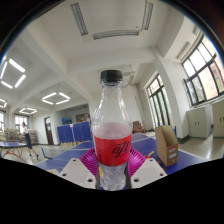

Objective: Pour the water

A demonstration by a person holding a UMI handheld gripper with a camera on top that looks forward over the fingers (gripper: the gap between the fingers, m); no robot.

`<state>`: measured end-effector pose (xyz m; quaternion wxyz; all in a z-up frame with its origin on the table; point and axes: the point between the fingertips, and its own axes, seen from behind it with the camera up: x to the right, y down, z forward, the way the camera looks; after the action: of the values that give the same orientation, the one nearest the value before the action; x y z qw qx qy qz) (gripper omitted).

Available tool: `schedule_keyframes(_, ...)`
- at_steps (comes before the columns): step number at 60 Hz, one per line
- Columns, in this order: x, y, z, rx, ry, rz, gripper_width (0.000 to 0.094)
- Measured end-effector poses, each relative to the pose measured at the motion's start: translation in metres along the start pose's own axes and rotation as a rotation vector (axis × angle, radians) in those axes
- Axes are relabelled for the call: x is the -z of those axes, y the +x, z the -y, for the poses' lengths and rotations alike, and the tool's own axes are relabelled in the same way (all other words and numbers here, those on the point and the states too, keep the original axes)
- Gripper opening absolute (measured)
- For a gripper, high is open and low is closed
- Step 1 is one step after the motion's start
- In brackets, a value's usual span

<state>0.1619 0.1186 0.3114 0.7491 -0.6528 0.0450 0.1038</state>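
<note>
A clear plastic bottle with a black cap and a red label stands upright between my fingers. My gripper is shut on the bottle: both magenta pads press against its lower body just below the label. The bottle is held up high, with the room's ceiling and windows behind it. The liquid level inside is hard to make out.
A brown cardboard box sits on a blue table just to the right beyond the fingers. More tables and blue partitions stand far back on the left. Windows line the right wall.
</note>
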Motion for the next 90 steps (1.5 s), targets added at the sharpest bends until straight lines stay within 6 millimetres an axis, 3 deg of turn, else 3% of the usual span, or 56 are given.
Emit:
schedule_keyframes(4, -0.014, 0.033, -0.059, 0.117, -0.092, -0.024, 0.0341)
schedule_keyframes(5, -0.013, 0.039, -0.086, 0.146, -0.115, -0.029, 0.0341)
schedule_keyframes(6, -0.004, 0.046, -0.082, 0.158, -0.136, -0.030, 0.0343)
schedule_keyframes(11, -0.005, 0.074, -0.134, 0.190, -0.218, -0.043, 0.0342)
schedule_keyframes(12, -0.017, 0.075, -0.157, 0.199, -0.230, -0.048, 0.0342)
schedule_keyframes(13, -0.002, 0.080, -0.144, 0.203, -0.246, -0.049, 0.0342)
schedule_keyframes(20, 0.002, 0.106, -0.192, 0.201, -0.320, -0.053, 0.0343)
schedule_keyframes(21, -0.004, 0.101, -0.197, 0.200, -0.331, -0.055, 0.0343)
schedule_keyframes(24, 0.006, 0.104, -0.210, 0.199, -0.365, -0.051, 0.0344)
schedule_keyframes(26, 0.013, 0.098, -0.184, 0.201, -0.321, -0.048, 0.0343)
schedule_keyframes(28, 0.022, 0.099, -0.194, 0.204, -0.333, -0.054, 0.0347)
schedule_keyframes(30, 0.004, 0.101, -0.205, 0.214, -0.342, -0.050, 0.0352)
schedule_keyframes(36, 0.007, 0.101, -0.208, 0.230, -0.346, -0.047, 0.0435)
schedule_keyframes(42, 0.010, 0.104, -0.213, 0.213, -0.398, -0.063, 0.0573)
schedule_keyframes(45, 0.018, 0.107, -0.218, 0.198, -0.445, -0.079, 0.0822)
schedule_keyframes(46, 0.020, 0.106, -0.217, 0.193, -0.454, -0.083, 0.0864)
schedule_keyframes(48, 0.020, 0.111, -0.214, 0.187, -0.467, -0.095, 0.0808)
schedule_keyframes(52, 0.044, 0.106, -0.196, 0.179, -0.485, -0.143, 0.0858)
schedule_keyframes(57, 0.074, 0.105, -0.174, 0.182, -0.512, -0.182, 0.0851)
schedule_keyframes(64, 0.139, 0.075, -0.145, 0.199, -0.549, -0.206, 0.0852)
schedule_keyframes(81, 0.354, -0.026, -0.063, 0.221, -0.628, -0.262, 0.0849)
schedule_keyframes(90, 0.448, -0.077, -0.033, 0.222, -0.640, -0.287, 0.0850)
